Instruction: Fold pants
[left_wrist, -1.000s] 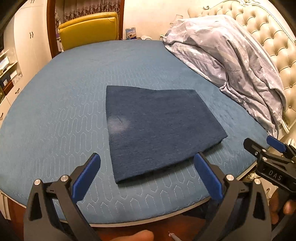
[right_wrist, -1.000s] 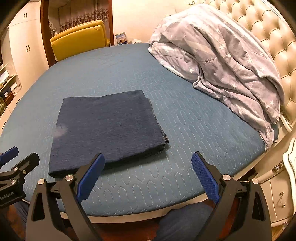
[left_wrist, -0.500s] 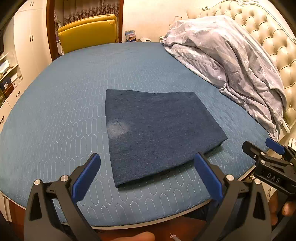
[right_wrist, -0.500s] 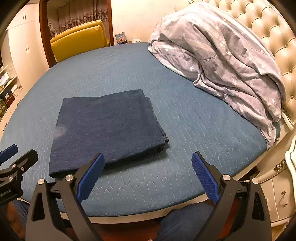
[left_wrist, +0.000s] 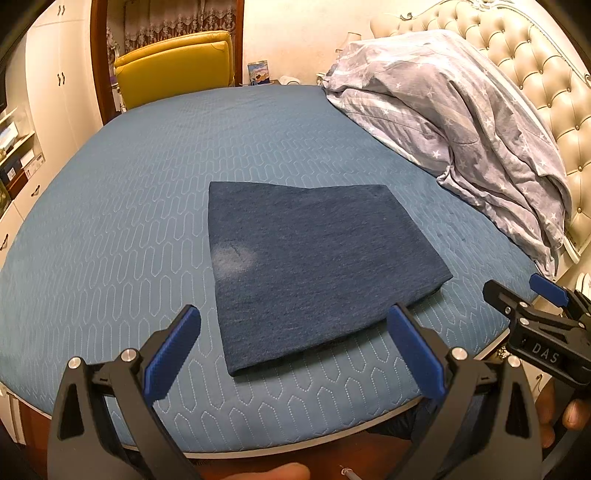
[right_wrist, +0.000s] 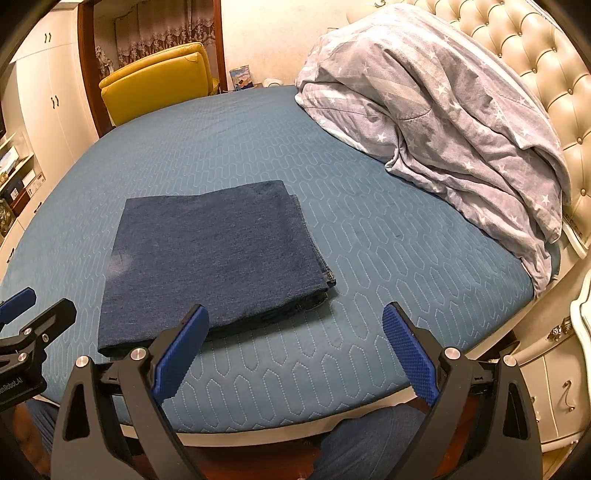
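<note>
Clearly the folding looks finished, or all but: the dark blue denim pants (left_wrist: 314, 273) lie as a flat, compact rectangle near the front edge of the bed (left_wrist: 110, 229), layers stacked with their hems and seams lined up along the right side, as the right wrist view shows at the corner (right_wrist: 325, 284). A pale worn patch marks the top layer toward the left. No leg or waistband hangs loose, so I judge nothing is left but perhaps a last smoothing or carrying the stack away.

The left tool (left_wrist: 291, 354) hovers above the bed's near edge, its blue-padded jaws spread wide and holding nothing; the pants sit just beyond it, untouched. The right tool (right_wrist: 295, 354) is likewise wide and empty, off the right front corner of the stack.

Further out, a grey star-printed duvet (right_wrist: 443, 122) is bundled against the cream tufted headboard (right_wrist: 535, 62), well apart from the pants. A yellow armchair (left_wrist: 177, 62) stands past the far side of the bed.

As for writing, the right tool's body, seen from the left wrist view, bears the letters "DAS" (left_wrist: 545, 352); the left tool's body in the right wrist view carries a cut-off label ending in "Robot.AI" (right_wrist: 11, 384). Nothing else is legible.
</note>
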